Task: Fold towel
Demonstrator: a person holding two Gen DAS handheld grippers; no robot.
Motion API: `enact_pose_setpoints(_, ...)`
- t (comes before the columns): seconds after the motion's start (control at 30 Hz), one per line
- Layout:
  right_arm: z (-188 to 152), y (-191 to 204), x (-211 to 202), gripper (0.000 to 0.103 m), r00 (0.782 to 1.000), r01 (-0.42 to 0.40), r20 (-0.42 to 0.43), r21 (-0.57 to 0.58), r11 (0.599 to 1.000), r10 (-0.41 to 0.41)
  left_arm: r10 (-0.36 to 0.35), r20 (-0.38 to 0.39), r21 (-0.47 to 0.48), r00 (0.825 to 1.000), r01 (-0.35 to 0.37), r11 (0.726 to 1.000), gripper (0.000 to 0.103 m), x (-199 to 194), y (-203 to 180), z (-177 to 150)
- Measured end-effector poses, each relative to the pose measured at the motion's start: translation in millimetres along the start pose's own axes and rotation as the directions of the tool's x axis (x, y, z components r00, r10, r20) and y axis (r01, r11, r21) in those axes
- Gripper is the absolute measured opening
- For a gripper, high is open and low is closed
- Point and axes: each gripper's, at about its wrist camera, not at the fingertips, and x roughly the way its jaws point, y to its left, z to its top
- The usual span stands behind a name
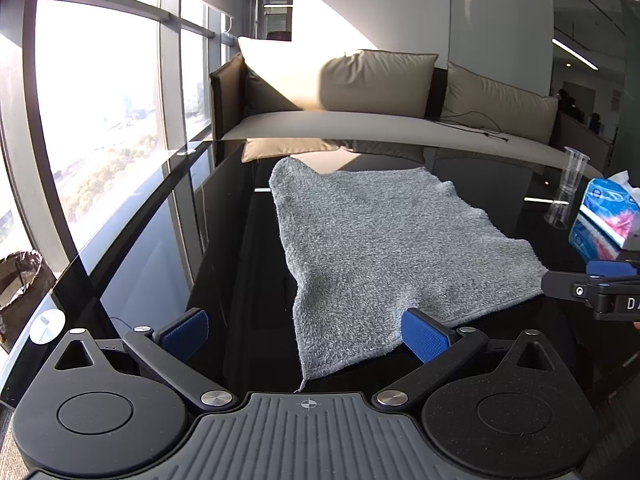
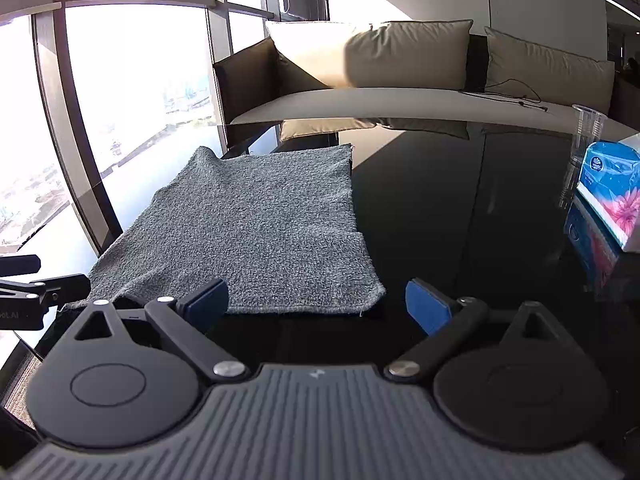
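Through the left wrist camera, the left gripper (image 1: 306, 334) stands wide open and holds nothing, its blue pads on either side of the near left corner of the grey towel (image 1: 384, 240), which lies spread flat on the black glass table (image 1: 160, 272). Through the right wrist camera, the right gripper (image 2: 318, 306) is likewise wide open and empty at the towel's (image 2: 256, 224) near right corner, with a tissue box (image 2: 612, 192) and a clear plastic cup (image 2: 586, 132) well to the right of the towel.

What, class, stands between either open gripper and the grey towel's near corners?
Nothing visible. The left gripper and right gripper each straddle a near corner of the towel; the tissue box and plastic cup stand aside.
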Motion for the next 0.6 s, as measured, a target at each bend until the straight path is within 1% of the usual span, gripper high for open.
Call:
enact_pose_setpoints(0.07,-0.3,0.4,1.7,0.097,1.000,0.004,-0.008,-0.001,1.000,-0.004,-0.003,-0.005,0.002,1.000,0.003,1.000,0.102,1.8,-1.0,-0.8)
enact_pose_setpoints(0.17,-0.8,-0.3,4.1,0.097,1.000,0.008,-0.015,0.002,1.000,-0.008,-0.031,-0.012,0.000,0.999,0.031,1.000,0.102,3.3,-1.8,-1.9)
enact_pose_setpoints(0.3,-1.4,-0.9,7.0,0.097,1.000,0.020,-0.022,0.001,1.000,-0.020,-0.032,-0.010,0.021,0.999,0.032,0.999,0.102,3.1,-6.4,-4.9)
enact_pose_setpoints(0.43,-1.5,-2.1,9.2,0.097,1.000,0.016,-0.027,0.005,1.000,-0.015,-0.047,-0.011,0.019,0.999,0.047,0.999,0.101,4.0,-7.8,-5.7)
enact_pose_setpoints(0.5,-1.4,-1.9,10.1,0.094,1.000,0.014,-0.026,-0.003,1.000,-0.014,-0.049,-0.021,0.016,0.999,0.050,0.999,0.099,5.9,-7.9,-6.2)
enact_pose_setpoints(0.53,-1.3,-1.5,10.5,0.088,1.000,0.014,-0.026,-0.009,1.000,-0.014,-0.050,-0.026,0.014,0.998,0.051,0.999,0.094,6.8,-7.9,-6.5)
enact_pose_setpoints(0.57,-1.4,-1.3,11.0,0.085,1.000,0.014,-0.026,-0.014,1.000,-0.015,-0.051,-0.030,0.012,0.998,0.052,0.999,0.091,7.8,-7.9,-6.7)
enact_pose_setpoints(0.6,-1.8,-1.1,11.9,0.085,0.999,0.016,-0.029,-0.014,1.000,-0.016,-0.053,-0.035,0.010,0.998,0.053,0.999,0.089,8.7,-8.0,-7.0)
